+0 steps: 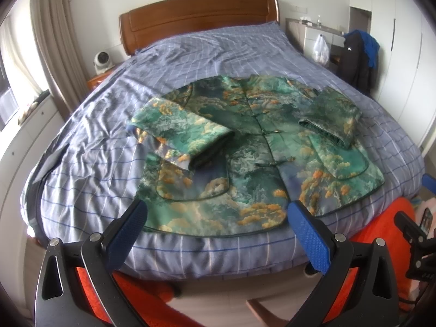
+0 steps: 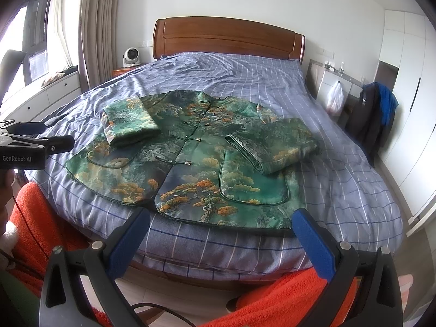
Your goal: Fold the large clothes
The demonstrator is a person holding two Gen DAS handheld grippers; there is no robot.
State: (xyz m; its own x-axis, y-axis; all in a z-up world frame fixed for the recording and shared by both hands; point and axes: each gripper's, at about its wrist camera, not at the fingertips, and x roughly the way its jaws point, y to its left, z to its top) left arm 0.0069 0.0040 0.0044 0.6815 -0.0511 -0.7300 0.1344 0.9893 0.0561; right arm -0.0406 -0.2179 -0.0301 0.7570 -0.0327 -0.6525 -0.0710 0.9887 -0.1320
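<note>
Jacket (image 1: 245,147) lies face up on the bed (image 1: 109,125), near the foot edge, collar toward the headboard (image 1: 199,19). Green brocade with orange tree and cloud pattern, front closed with knot buttons, dark piping round the hem and two patch pockets. Both sleeves are folded in across the chest – cuffs pointing to the centre line. Hem sits just short of the mattress edge, curved and flat.

Left gripper (image 1: 218,212) hovers above the hem, jaws spread wide, holding nothing. Right gripper (image 2: 220,218) – same, wide apart and empty, over the hem's right half.

Open checked sheet (image 2: 245,68) lies on both sides and beyond the collar. Orange fabric (image 2: 35,218) sits below the bed edge.
</note>
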